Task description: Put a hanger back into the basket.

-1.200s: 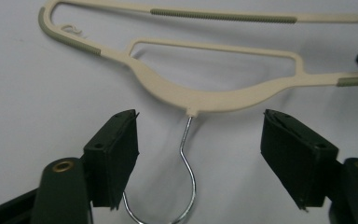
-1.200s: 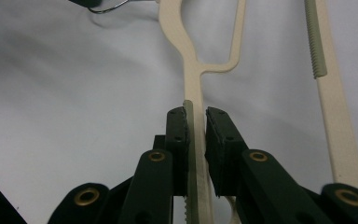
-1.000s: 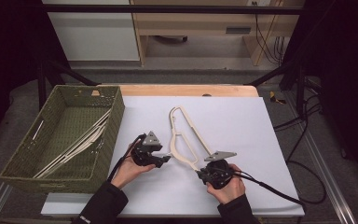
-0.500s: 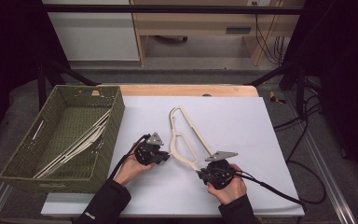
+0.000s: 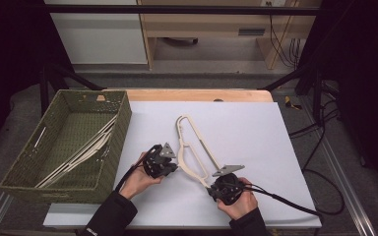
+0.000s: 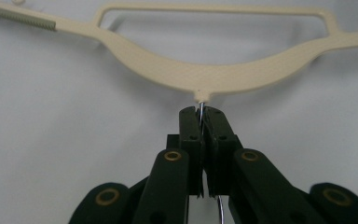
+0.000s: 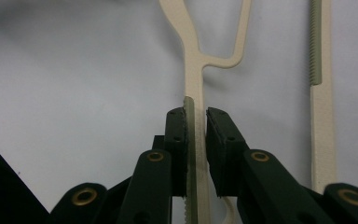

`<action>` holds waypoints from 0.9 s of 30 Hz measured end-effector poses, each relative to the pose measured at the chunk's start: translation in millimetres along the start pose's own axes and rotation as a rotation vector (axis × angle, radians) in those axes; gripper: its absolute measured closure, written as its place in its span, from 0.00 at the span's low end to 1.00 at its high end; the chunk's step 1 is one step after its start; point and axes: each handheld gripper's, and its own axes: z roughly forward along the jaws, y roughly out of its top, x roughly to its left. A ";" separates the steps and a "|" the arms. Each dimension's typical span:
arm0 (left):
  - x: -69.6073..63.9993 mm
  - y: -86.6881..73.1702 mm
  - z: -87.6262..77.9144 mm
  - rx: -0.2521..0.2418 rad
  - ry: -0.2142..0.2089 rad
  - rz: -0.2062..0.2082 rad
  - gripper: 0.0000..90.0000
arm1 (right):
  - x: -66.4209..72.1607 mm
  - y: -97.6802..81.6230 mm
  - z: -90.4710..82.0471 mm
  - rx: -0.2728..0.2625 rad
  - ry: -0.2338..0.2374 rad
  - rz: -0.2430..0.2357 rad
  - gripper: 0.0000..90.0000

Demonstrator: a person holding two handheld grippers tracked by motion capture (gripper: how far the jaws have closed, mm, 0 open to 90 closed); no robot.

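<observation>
A cream plastic hanger [image 5: 192,147] lies flat on the white table, running from the middle toward the front. My left gripper [image 5: 175,168] meets the middle of its curved bar [image 6: 205,77]. The jaws have just been closing and are shut on the thin wire hook [image 6: 201,108] that comes out of the hanger's neck. My right gripper [image 5: 210,185] is at the hanger's near end, shut on a cream arm [image 7: 193,70] with a ridged green strip along one side. A second arm with its own ridged strip [image 7: 315,46] runs alongside at the right.
A green woven basket [image 5: 123,123] stands at the left of the table with several pale hangers [image 5: 78,155] inside. A black cable [image 5: 285,201] trails from my right gripper over the front right of the table. The wooden table edge [image 5: 197,95] lies at the back.
My left gripper's jaws have come together at the hanger's neck. Both hands and the hanger stay where they were.
</observation>
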 end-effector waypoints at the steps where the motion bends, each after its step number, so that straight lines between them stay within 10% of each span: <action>1: -2.2 0.9 -1.5 -0.006 -0.005 -0.012 0.97 | -0.5 -0.7 0.8 0.012 -0.007 -0.012 0.86; 15: -26.8 6.9 -16.2 0.023 0.033 -0.024 0.97 | 4.3 17.4 4.0 -0.252 0.033 -0.191 0.56; 27: -42.2 13.2 -20.2 0.041 0.021 -0.025 0.97 | 22.8 26.8 46.0 -0.131 -0.030 -0.318 0.73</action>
